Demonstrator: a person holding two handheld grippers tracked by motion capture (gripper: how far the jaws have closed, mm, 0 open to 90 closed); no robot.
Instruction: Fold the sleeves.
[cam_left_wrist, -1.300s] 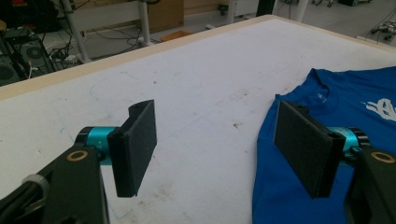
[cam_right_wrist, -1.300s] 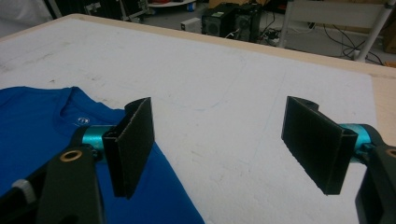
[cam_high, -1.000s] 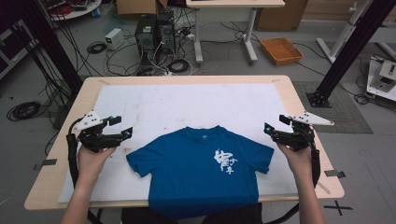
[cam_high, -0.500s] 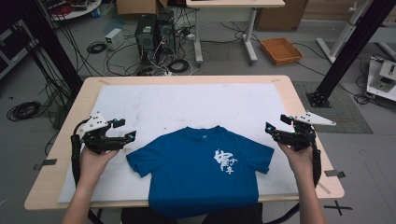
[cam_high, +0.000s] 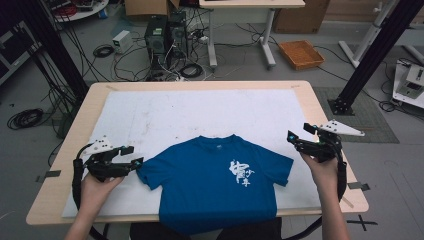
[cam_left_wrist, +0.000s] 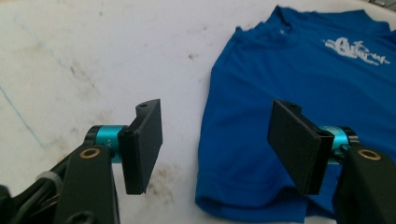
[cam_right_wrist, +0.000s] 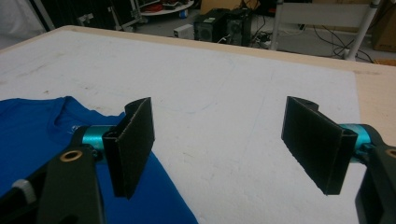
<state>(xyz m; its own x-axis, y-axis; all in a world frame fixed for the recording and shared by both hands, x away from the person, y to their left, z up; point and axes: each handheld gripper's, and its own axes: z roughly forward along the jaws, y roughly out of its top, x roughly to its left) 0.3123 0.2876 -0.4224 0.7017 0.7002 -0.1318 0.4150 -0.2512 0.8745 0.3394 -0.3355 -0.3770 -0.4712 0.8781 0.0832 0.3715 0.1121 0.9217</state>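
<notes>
Lab floor behind strewn with cables; wooden table (cam_high: 60, 185) carries stained white mat (cam_high: 190, 112). Blue T-shirt (cam_high: 212, 175) lies flat at near edge, hem hanging over. Left gripper (cam_high: 131, 156) just beside left sleeve, jaws wide apart, empty. Right gripper (cam_high: 291, 137) near right sleeve, jaws wide, empty. Probably approach before sleeve grasp; next move needs jaws lowered around sleeve edges.

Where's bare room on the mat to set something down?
Free: the white mat beyond the blue T-shirt collar, up to the far table edge. Crowded: the near edge, where the shirt lies between left hand-held gripper and right hand-held gripper.
</notes>
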